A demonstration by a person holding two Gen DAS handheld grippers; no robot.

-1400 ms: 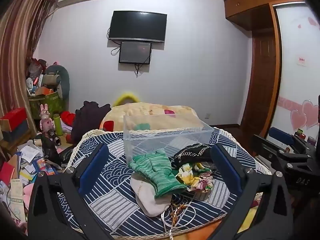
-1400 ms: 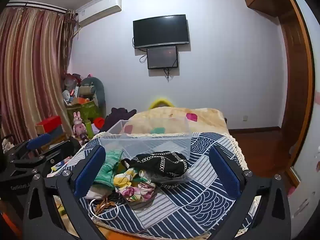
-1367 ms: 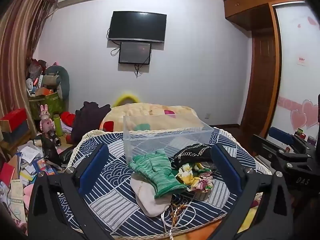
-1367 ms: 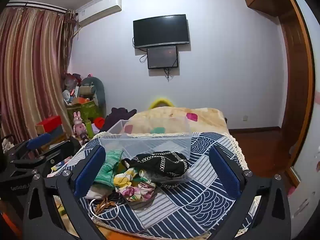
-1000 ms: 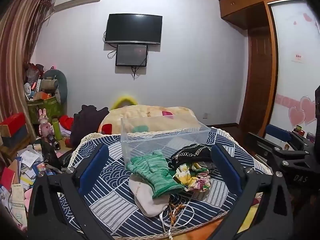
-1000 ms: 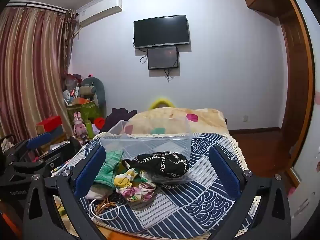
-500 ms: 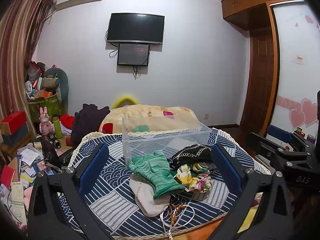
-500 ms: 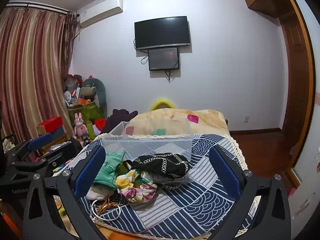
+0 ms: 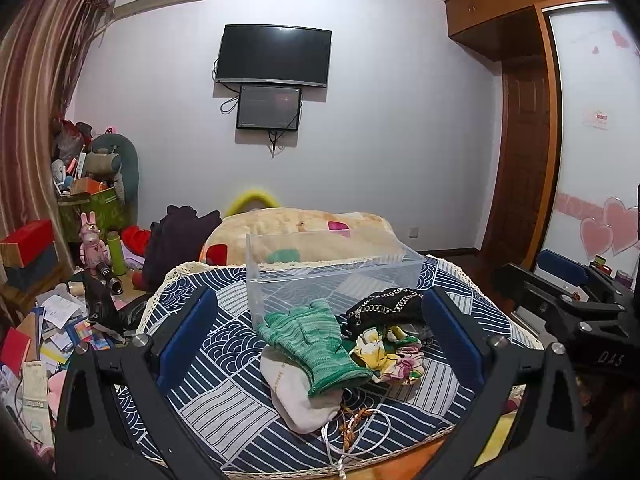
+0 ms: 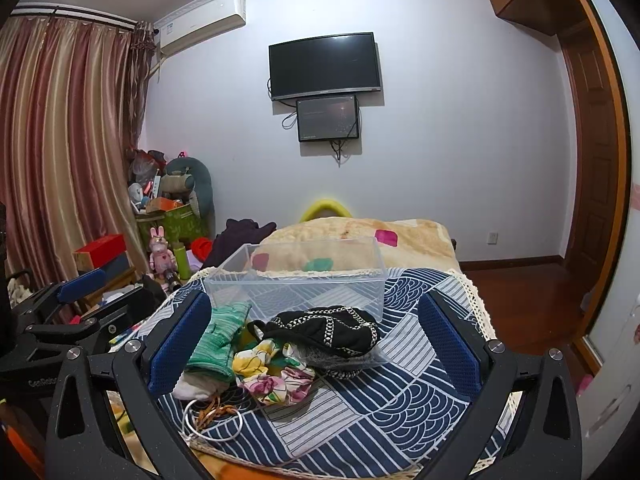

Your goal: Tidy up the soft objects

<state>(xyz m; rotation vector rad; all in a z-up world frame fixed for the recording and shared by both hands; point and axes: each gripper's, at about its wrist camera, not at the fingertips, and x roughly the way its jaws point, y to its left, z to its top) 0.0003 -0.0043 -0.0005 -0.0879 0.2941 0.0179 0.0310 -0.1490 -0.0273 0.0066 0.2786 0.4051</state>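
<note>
A bedroom counter under a blue patterned cloth (image 9: pixel 224 364) carries a clear bin (image 9: pixel 332 276). Near it, the green glove (image 9: pixel 316 344) lies fingers toward the bin, half covering a white sock (image 9: pixel 292 392). Both tools, left (image 9: pixel 320 340) and right (image 10: pixel 312 344), gape empty.

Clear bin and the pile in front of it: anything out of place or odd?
The clear bin is empty; the green glove, white sock, floral cloth and black trimmed cloth lie heaped outside it. A tangled white cord with orange string sits at the cloth's front edge, not a soft item.
</note>
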